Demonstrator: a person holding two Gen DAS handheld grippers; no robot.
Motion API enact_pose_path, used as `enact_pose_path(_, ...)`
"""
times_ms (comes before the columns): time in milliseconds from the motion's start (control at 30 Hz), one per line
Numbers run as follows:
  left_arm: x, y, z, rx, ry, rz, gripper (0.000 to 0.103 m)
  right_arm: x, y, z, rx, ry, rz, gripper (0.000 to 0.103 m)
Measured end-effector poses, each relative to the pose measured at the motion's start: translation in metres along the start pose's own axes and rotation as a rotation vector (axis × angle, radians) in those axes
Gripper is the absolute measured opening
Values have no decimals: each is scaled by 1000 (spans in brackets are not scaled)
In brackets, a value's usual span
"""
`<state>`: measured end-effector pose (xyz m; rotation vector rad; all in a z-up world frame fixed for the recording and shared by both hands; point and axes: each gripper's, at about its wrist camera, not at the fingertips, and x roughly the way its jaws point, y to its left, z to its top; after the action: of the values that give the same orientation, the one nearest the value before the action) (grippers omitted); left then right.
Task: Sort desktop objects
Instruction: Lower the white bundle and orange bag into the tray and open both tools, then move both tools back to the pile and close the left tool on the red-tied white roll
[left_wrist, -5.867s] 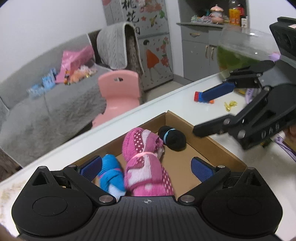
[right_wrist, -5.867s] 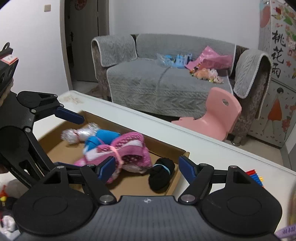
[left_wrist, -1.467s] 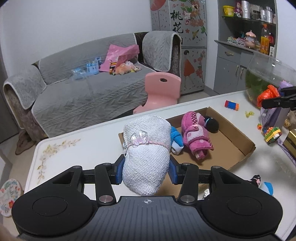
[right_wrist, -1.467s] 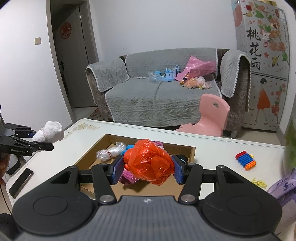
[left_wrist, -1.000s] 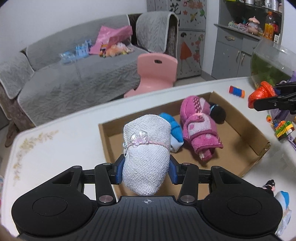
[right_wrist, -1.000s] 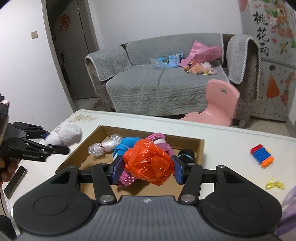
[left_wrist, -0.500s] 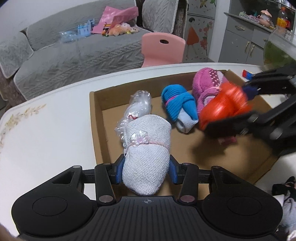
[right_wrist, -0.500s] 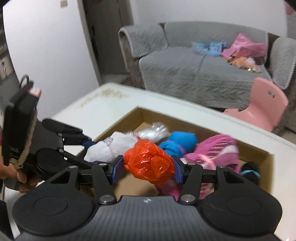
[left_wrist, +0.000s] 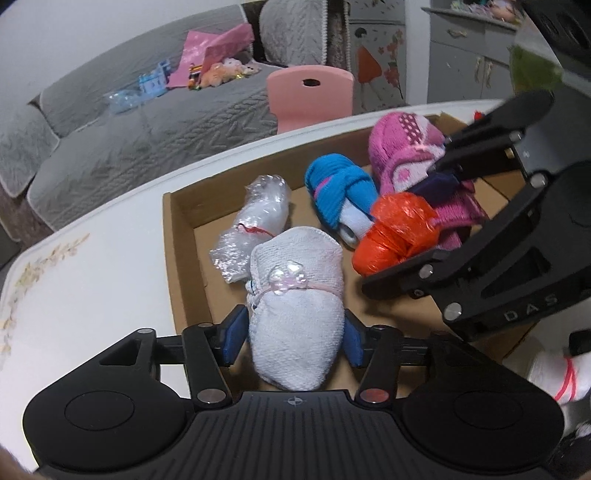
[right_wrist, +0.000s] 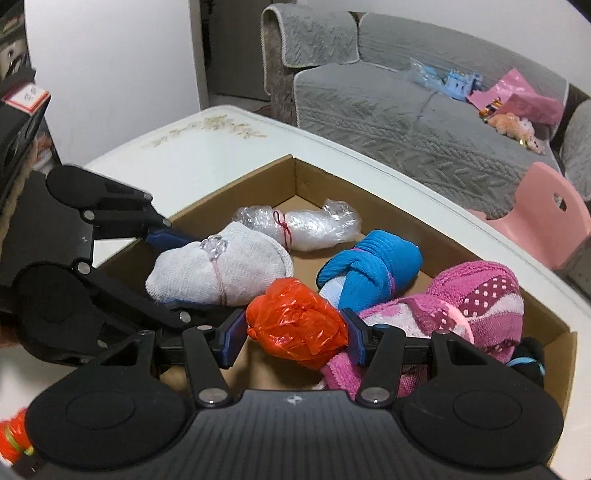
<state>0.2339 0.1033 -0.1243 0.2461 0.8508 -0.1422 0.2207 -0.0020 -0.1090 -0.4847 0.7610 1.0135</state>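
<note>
My left gripper (left_wrist: 291, 338) is shut on a white towel roll (left_wrist: 295, 310) tied with a pink string, low inside the cardboard box (left_wrist: 177, 236) near its front left. My right gripper (right_wrist: 293, 341) is shut on an orange plastic bag bundle (right_wrist: 297, 328), also low in the box, beside the white roll (right_wrist: 218, 269). In the left wrist view the orange bundle (left_wrist: 399, 230) sits between the right gripper's fingers. A clear plastic bundle (left_wrist: 255, 221), a blue sock roll (left_wrist: 340, 192) and a pink towel roll (left_wrist: 402, 147) lie in the box.
A black roll (right_wrist: 528, 358) lies at the box's right end behind the pink towel (right_wrist: 476, 306). Another white roll with a red band (left_wrist: 554, 373) lies on the white table (left_wrist: 92, 277) right of the box. A pink chair (left_wrist: 310, 96) and grey sofa (left_wrist: 129, 122) stand beyond.
Both grippers have come down and forward into the box with their bundles, ending close together above the box floor. The jaws have stayed shut on the white roll and the orange bundle.
</note>
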Motion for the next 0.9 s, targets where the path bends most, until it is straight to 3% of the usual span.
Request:
enact_pose_path(67, -1, -6, -1, 27, 3, -14, 85, 2, 2, 1, -23, 5, -15, 54)
enact_pose_path(167, -6, -11, -2, 50, -15, 29, 96, 0, 6, 1, -42, 1, -37, 68)
enact_pose_path(200, -9, -11, -2, 53, -18, 25, 97, -2, 5, 2, -39, -2, -35, 70)
enact_pose_path(367, -33, -11, -4, 72, -50, 48, 98, -20, 7, 9, -47, -51, -40, 101)
enact_pose_path(633, -101, 0, -22, 15, -123, 12, 103, -91, 15, 1, -40, -152, -41, 101)
enact_pose_path(833, -116, 10, -45, -84, -73, -40, 103, -118, 32, -30, -35, -158, -22, 102)
enact_pose_path(900, -114, 5, -54, -74, -68, -35, 103, -116, 39, -41, -31, -162, -5, 102)
